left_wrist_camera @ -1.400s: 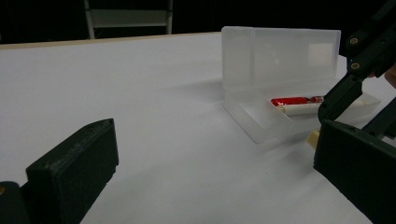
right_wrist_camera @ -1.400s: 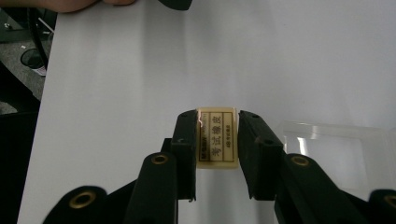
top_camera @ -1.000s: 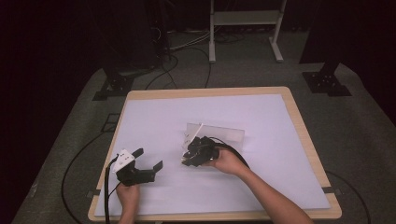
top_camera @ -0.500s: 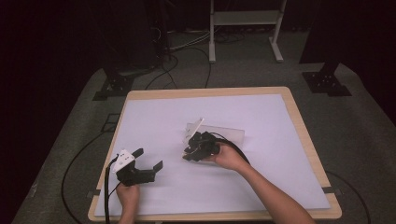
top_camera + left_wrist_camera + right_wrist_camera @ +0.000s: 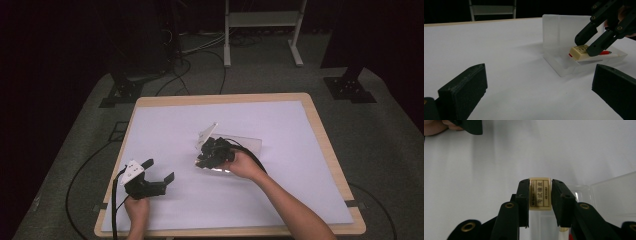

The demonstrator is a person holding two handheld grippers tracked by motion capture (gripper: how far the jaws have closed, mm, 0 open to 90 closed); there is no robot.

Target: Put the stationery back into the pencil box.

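A clear plastic box (image 5: 248,143) lies mid-table with its lid (image 5: 207,133) standing open. My right gripper (image 5: 207,153) reaches into the box's tray (image 5: 559,68) and is shut on a cream eraser (image 5: 539,192) with printed characters. The eraser (image 5: 578,52) hangs low in the tray, over a white pen with a red tip (image 5: 607,53); I cannot tell whether it touches it. My left gripper (image 5: 159,170) rests near the table's front left, jaws wide open (image 5: 537,92), nothing between them, pointed at the box.
A white sheet (image 5: 165,130) covers the wooden table (image 5: 320,125). Cables trail from both grippers, one (image 5: 255,157) looping beside the box. A white rack (image 5: 262,20) and stand bases stand on the floor beyond the table.
My right gripper has shifted slightly over the box with the eraser still in its jaws. The left gripper has stayed in place.
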